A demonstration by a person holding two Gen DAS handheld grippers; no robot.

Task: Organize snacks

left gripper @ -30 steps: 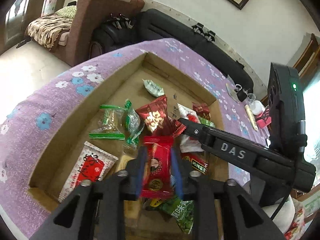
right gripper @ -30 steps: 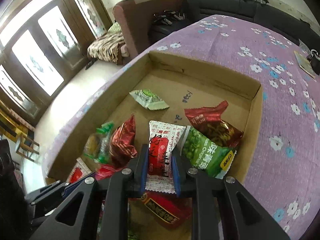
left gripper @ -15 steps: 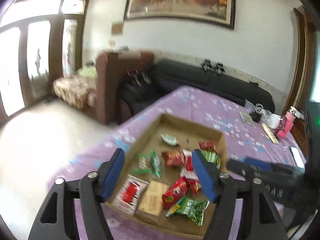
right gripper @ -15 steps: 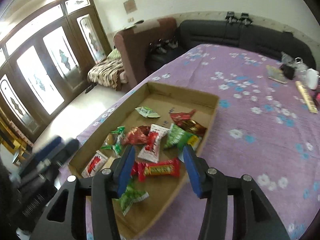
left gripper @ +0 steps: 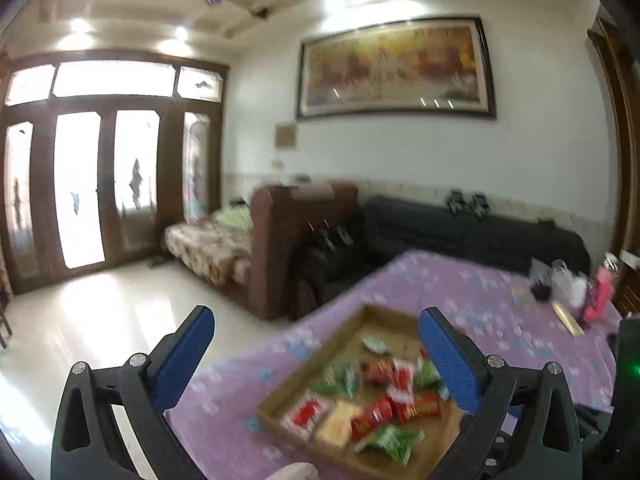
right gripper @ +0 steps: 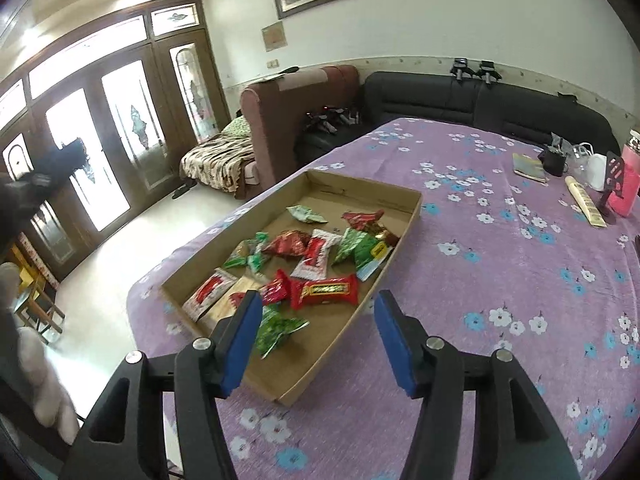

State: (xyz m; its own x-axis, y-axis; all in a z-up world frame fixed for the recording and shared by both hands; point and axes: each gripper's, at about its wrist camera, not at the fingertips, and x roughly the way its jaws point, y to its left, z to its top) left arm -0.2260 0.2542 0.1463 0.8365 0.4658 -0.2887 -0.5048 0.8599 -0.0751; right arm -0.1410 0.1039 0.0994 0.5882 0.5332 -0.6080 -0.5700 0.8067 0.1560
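A shallow cardboard tray (right gripper: pixel 362 182) lies on the purple flowered tablecloth (right gripper: pixel 500 280) and holds several snack packets. Among them are a red bar (right gripper: pixel 324 290), a white and red packet (right gripper: pixel 316 254) and a green pea bag (right gripper: pixel 362 248). My right gripper (right gripper: pixel 319 296) hovers above the tray's near end. Its jaws are opening, with nothing between them. My left gripper (left gripper: pixel 316 314) is raised well back from the tray (left gripper: pixel 312 356), which looks blurred and small there. Its jaws are opening wide and hold nothing.
At the table's far right stand a pink bottle (right gripper: pixel 626 184), a black cup (right gripper: pixel 554 162) and a long yellow pack (right gripper: pixel 586 202). A black sofa (right gripper: pixel 480 100) and a brown armchair (right gripper: pixel 280 120) lie beyond. The table edge drops to white floor on the left.
The left gripper let go of a red packet and the right of the white and red packet. Both opened and pulled up and back from the tray; the left view tilted up.
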